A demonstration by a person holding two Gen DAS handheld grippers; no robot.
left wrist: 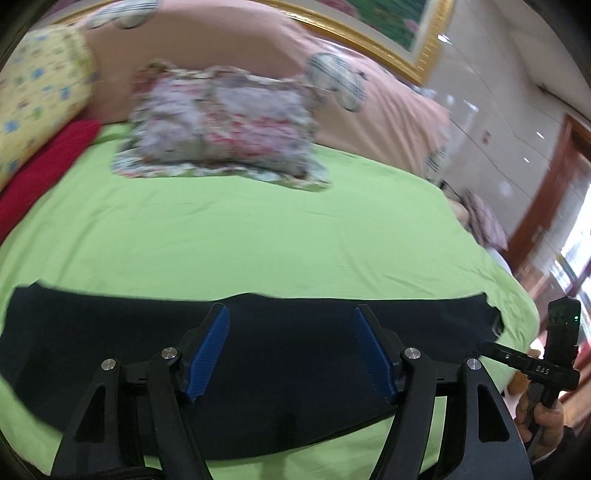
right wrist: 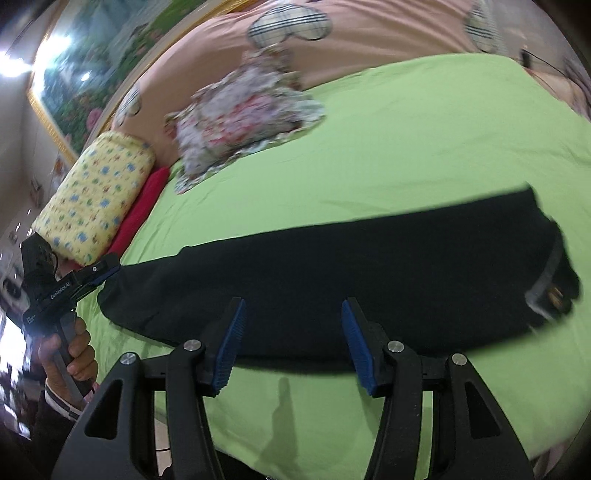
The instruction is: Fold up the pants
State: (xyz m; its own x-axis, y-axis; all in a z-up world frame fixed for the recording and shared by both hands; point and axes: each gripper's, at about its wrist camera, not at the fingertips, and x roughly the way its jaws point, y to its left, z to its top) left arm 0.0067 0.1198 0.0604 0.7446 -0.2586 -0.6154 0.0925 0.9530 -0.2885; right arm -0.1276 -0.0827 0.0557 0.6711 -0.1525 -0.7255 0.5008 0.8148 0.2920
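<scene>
- Bedroom: green sheet covers the bed, pink quilt bunched along the far side, gold-framed picture on the wall behind.
- Floral pillow lies on the sheet near the quilt; yellow patterned bolster sits on a red cushion at the bed's edge.
- Black pants lie flat on the sheet at the near edge as a long folded strip, waistband with button at the end on the right in our right wrist view.
- Our left gripper hangs over the pants, blue pads spread wide, nothing between them.
- Our right gripper is also spread, over the near edge of the pants, not pinching the cloth.
- Each wrist view catches the other gripper at the frame edge, handle in a hand, beside an end of the pants.
- Both views are motion-blurred.
</scene>
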